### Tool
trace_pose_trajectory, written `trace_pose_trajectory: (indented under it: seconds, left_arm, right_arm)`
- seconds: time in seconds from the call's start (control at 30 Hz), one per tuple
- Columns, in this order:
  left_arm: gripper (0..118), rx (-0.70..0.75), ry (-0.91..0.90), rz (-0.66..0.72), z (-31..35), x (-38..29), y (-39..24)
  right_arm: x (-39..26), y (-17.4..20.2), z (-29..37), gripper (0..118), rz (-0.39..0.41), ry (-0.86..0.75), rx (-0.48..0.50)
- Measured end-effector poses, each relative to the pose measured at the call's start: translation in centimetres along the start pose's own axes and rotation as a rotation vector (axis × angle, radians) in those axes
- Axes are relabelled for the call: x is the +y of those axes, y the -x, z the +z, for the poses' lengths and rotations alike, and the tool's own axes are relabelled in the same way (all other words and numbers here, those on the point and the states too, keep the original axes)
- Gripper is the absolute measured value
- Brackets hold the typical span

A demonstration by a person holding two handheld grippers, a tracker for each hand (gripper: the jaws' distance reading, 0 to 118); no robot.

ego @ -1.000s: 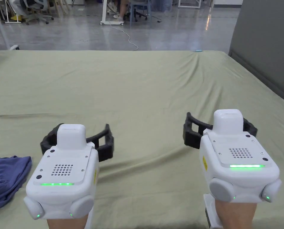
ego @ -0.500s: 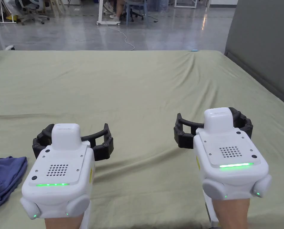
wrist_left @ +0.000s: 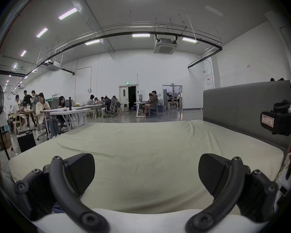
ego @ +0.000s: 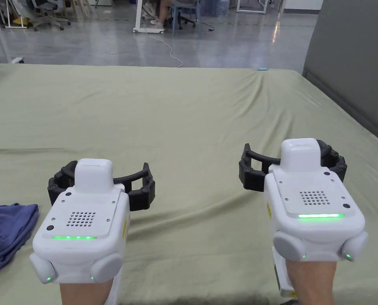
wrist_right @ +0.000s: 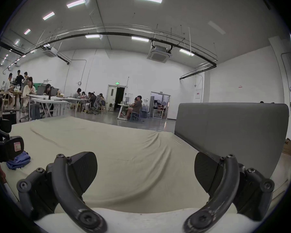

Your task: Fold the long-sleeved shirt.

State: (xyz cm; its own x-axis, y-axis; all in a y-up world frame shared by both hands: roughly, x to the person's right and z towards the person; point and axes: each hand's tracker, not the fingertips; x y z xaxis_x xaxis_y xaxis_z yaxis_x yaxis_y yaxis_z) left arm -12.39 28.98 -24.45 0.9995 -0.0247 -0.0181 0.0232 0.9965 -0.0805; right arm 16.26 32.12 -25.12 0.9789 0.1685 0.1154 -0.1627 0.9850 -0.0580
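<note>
Two hand-held grippers hover side by side over a wide bed covered with a pale green sheet (ego: 192, 115). In the head view the left hand-held gripper (ego: 100, 186) is low on the left side and the right hand-held gripper (ego: 293, 168) is on the right side, a little farther from the person; they are well apart from each other. Both point away from the person, toward the far edge of the bed. The jaws of the left one stand wide apart with nothing between them, which is clear in the left gripper view, where the sheet shows in the gap. The jaws of the right one stand wide apart too, and in the right gripper view they also hold nothing. A blue long-sleeved shirt (ego: 5, 234) lies in a crumpled heap on the sheet at the near left edge of the head view, just beside the left hand-held gripper, to its left, but not touching its jaws. In the right gripper view the same shirt (wrist_right: 18, 161) shows at the far left, partly behind the other gripper. The sheet has some long soft wrinkles across it. On the right side of the bed stands a grey padded panel (ego: 350, 59). Beyond the bed is a shiny grey floor (ego: 104, 43), and in the gripper views several people (wrist_left: 42, 105) sit at white tables in the far part of the hall.
</note>
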Motion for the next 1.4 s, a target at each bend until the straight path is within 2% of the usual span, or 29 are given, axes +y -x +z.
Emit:
trace_pose_trajectory:
  seconds: [1.4]
  left_arm:
    - [118, 0.008, -0.001, -0.016, 0.56, 0.00, 0.10]
  right_arm:
    - [-0.75, -0.23, 0.28, 115, -0.006, 0.047, 0.015]
